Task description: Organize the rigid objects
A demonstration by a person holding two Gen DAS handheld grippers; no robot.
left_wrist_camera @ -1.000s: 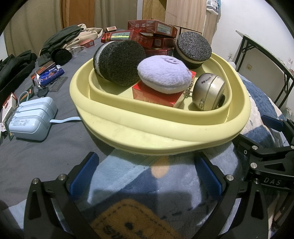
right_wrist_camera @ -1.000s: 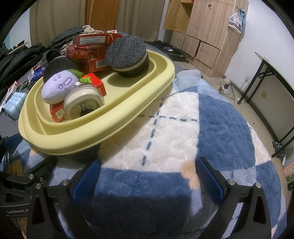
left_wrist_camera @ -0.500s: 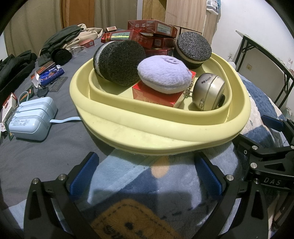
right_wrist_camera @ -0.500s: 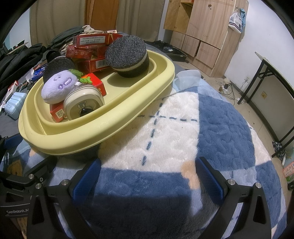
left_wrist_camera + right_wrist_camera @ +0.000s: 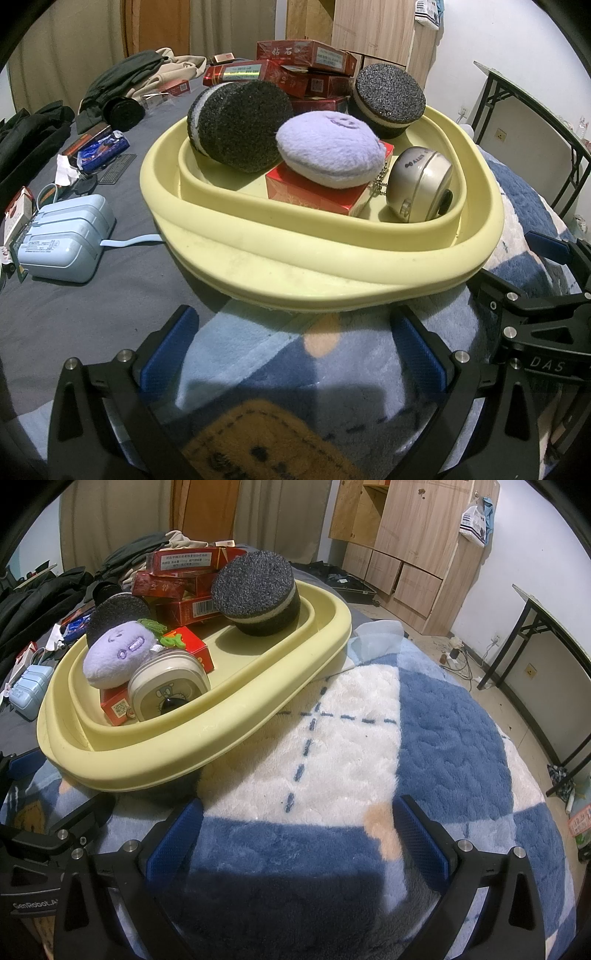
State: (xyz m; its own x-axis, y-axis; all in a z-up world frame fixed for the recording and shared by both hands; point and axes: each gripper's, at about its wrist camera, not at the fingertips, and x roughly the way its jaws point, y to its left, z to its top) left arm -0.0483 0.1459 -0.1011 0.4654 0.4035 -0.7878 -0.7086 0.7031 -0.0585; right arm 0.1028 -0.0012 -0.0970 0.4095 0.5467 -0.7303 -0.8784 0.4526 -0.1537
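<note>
Yellow tray (image 5: pixel 332 273) fills left view; wardrobe (image 5: pixel 413 542) only right.

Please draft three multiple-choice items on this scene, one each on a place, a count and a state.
1. Where does the purple plush toy lie?
A. on a red box in the yellow tray
B. on the blanket, outside the tray
C. on top of the blue case

2. How many black round sponges are in the tray?
A. one
B. two
C. four

3. How do the left gripper and the right gripper stand?
A. both open and empty
B. both shut on the tray
C. one holds the plush

Answers: 1 A, the plush rests on the box inside the tray; 2 B, one sponge stands on edge, the other sponge lies flat; 3 A, only blanket shows between each pair of fingers.
</note>
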